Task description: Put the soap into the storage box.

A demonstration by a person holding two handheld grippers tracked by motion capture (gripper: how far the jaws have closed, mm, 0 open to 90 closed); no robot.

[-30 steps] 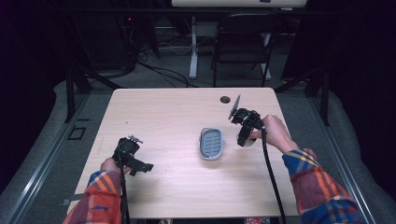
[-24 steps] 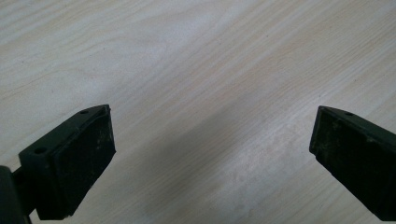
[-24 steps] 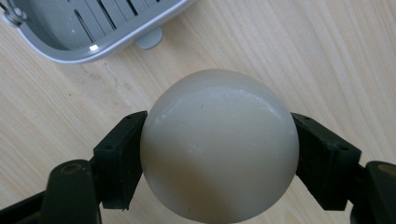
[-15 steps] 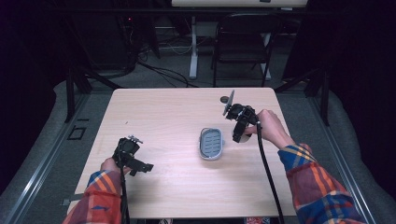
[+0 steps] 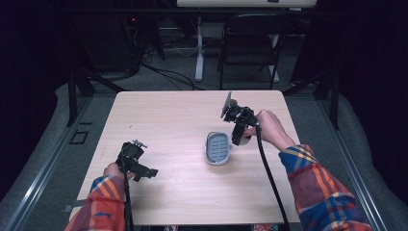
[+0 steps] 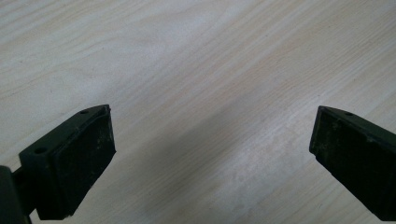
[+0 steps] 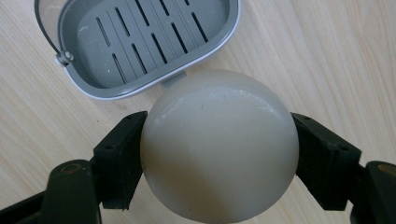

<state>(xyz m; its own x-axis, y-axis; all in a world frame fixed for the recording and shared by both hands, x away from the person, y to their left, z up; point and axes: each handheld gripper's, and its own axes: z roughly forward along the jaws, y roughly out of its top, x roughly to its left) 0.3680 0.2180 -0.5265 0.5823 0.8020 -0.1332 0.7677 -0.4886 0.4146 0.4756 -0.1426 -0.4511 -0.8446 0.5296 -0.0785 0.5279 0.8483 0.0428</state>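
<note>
soap (image 7: 219, 147) sits clamped in the right claw (image 7: 219, 154), beside the soap dish (image 7: 140, 42).

1. The soap (image 7: 219, 147) is a smooth, rounded, off-white bar, clamped at its two sides between black pads and held just above the table beside the soap dish.
2. The soap dish (image 5: 219, 147) is a grey oval tray with a slotted floor and a pale rim. It lies flat and empty near the table's middle.

Plaid sleeves, orange-blue-yellow; black left gripper (image 5: 136, 162), black right gripper (image 5: 239, 137), black cables trailing
</note>
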